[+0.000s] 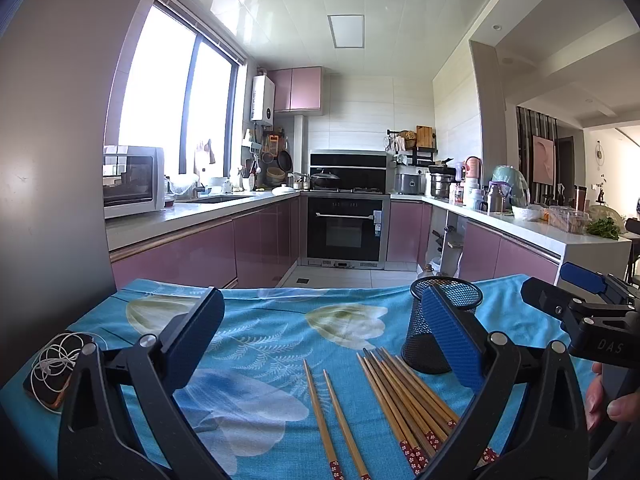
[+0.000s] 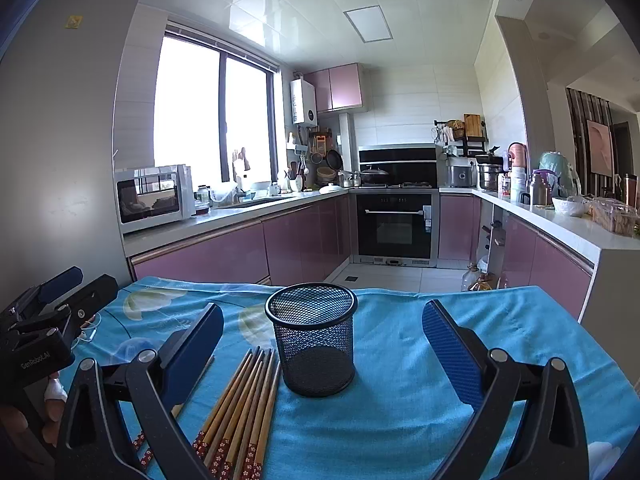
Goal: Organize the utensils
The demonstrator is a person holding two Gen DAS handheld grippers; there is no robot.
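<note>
Chopsticks [image 1: 404,400] loose on blue cloth [image 1: 260,320]; mesh holder [image 2: 314,340] upright, empty
Left gripper [image 1: 324,336], right gripper [image 2: 320,344]: both spread, nothing held; advised: pinch mid-shaft, tilt vertical, drop tips-first into holder

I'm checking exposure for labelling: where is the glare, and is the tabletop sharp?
Left wrist view: the window is blown out white, while the chopsticks and mesh cup stay sharp. Right wrist view: same window glare, ceiling reflections, and fisheye bending at the edges.

Two fisheye wrist views sit low over the tabletop [image 1: 280,320], facing the kitchen — both share the mesh cup [image 2: 312,340] and chopsticks [image 2: 240,408].
</note>
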